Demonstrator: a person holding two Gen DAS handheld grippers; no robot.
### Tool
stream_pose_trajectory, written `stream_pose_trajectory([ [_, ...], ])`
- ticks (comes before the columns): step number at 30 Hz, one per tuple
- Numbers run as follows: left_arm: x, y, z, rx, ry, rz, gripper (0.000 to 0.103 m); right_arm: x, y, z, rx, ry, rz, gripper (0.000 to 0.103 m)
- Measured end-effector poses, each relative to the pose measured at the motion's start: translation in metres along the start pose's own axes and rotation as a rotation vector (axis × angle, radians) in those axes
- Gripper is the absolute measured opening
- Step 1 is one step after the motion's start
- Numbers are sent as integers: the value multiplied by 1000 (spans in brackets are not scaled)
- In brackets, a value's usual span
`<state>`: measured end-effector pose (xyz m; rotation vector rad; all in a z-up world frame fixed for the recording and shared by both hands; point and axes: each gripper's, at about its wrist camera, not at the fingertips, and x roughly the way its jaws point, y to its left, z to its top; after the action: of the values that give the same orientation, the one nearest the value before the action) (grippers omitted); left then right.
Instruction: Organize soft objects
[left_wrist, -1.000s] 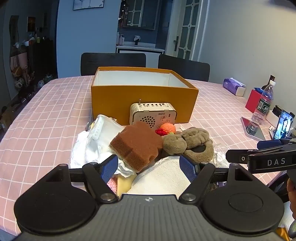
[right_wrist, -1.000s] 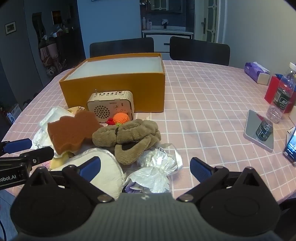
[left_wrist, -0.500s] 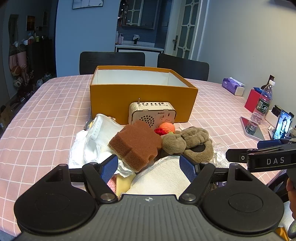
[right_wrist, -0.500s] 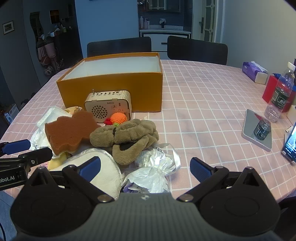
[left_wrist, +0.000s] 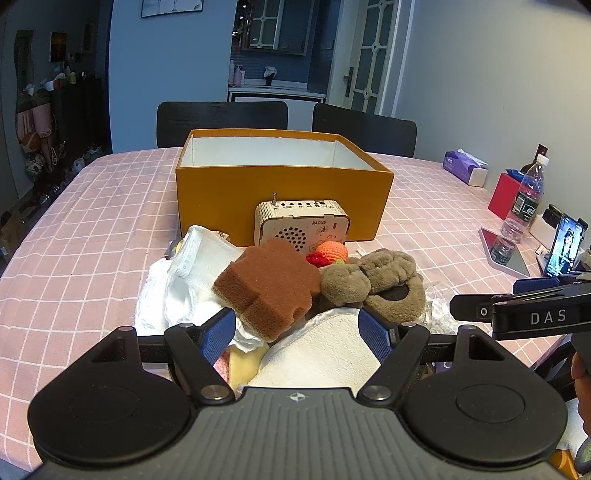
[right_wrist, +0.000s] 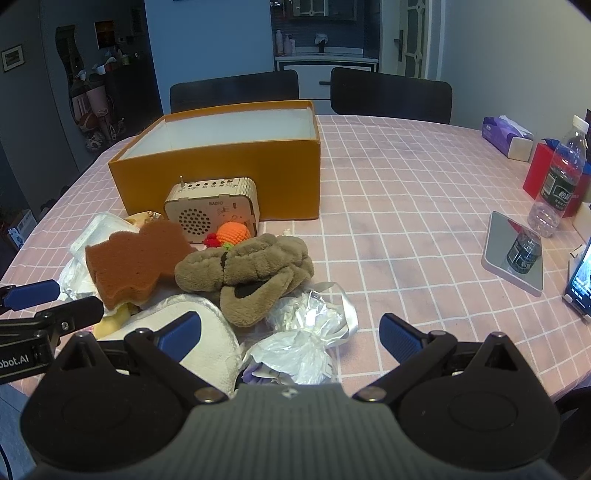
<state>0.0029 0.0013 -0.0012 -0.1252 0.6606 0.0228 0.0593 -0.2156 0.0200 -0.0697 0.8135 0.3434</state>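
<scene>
- We hold our left gripper (left_wrist: 297, 334) low at the near edge of the pile, its blue-padded fingers (left_wrist: 219, 334) spread wide and holding nothing; a white terry-cloth pad (left_wrist: 321, 354) lies between them.
- Our right gripper (right_wrist: 290, 334) is likewise spread wide and empty, with a crumpled clear plastic bag (right_wrist: 306, 332) lying between its fingers.
- The soft things sit heaped on the pink checked tablecloth (right_wrist: 406, 206): a brown jigsaw-shaped sponge (left_wrist: 267, 291) resting on white folded cloth (left_wrist: 192, 273), and a brown plush slipper (right_wrist: 255, 271) just beside the sponge.
- An orange crocheted ball (right_wrist: 232, 233) touches the slipper's far side, in front of a small wooden radio (left_wrist: 301, 225).
- Behind the radio stands an open orange cardboard box with a white inside (left_wrist: 280, 188).
- Well to the right we see a clear plastic water bottle (right_wrist: 557, 184) and a flat mirror (right_wrist: 515, 253).
</scene>
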Motion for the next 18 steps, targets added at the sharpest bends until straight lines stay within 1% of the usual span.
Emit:
stream_pose_trajectory([
  [18,1,0,-1,-4,3,-1,89,3,2,-1,-2,7,5,101],
])
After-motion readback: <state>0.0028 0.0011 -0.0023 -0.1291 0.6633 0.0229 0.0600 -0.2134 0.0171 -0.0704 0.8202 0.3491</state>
